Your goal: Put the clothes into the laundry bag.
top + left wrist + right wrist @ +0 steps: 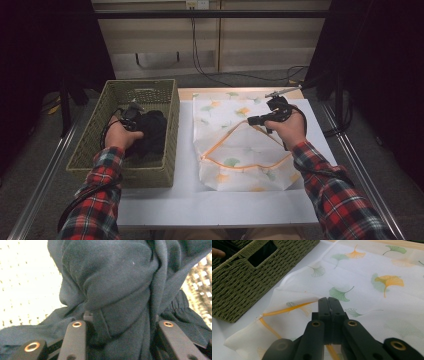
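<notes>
dark cloth (112, 290) bunched in left gripper (122, 327); right gripper (329, 302) pinches, seemingly, the mesh bag (362, 290) orange-edged rim.

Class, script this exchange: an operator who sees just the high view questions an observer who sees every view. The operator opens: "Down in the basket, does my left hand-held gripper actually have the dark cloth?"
Observer: Yes. In the left gripper view, the left hand-held gripper has a bunched fold of the dark garment pressed between its jaws.
Operator: And the right one, at the bag?
Observer: The right gripper view shows the right hand-held gripper shut, pinching the orange-trimmed edge of the laundry bag.
Operator: Is the bag's mouth open?
Observer: Partly. In that view the top layer is raised off the lower one on the side facing the wicker basket.
</notes>
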`<state>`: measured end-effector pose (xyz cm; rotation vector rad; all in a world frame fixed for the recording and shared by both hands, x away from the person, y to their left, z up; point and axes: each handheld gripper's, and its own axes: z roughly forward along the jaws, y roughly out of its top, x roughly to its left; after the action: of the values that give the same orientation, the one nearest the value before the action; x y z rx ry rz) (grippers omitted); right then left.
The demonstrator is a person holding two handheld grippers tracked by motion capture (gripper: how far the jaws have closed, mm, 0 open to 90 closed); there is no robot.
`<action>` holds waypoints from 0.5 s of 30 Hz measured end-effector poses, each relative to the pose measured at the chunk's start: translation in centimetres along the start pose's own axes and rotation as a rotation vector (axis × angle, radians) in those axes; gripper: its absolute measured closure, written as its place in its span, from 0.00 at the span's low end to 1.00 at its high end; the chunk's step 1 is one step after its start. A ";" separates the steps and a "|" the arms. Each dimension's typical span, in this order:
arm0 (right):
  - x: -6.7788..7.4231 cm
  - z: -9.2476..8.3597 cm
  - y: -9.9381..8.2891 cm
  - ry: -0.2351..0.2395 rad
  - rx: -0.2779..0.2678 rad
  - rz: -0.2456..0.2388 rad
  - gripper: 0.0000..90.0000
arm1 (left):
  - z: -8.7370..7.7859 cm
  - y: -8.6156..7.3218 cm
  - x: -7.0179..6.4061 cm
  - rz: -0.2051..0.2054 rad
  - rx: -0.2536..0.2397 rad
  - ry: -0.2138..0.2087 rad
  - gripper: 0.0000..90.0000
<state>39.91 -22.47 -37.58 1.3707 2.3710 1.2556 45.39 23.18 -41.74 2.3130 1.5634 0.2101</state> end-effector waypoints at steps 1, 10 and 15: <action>0.0 0.0 0.0 0.001 0.001 0.002 1.00 | -0.4 0.2 0.1 -0.014 -0.007 -0.005 0.67; 0.1 0.0 0.0 0.003 0.000 -0.004 1.00 | -2.3 0.5 0.8 -0.072 -0.046 -0.029 0.67; 0.2 -0.1 0.0 0.000 0.000 -0.004 1.00 | -2.5 0.7 0.8 -0.076 -0.046 -0.029 0.67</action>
<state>39.76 -22.38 -37.52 1.3651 2.3727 1.2551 45.55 24.15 -39.20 2.2078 1.6119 0.1901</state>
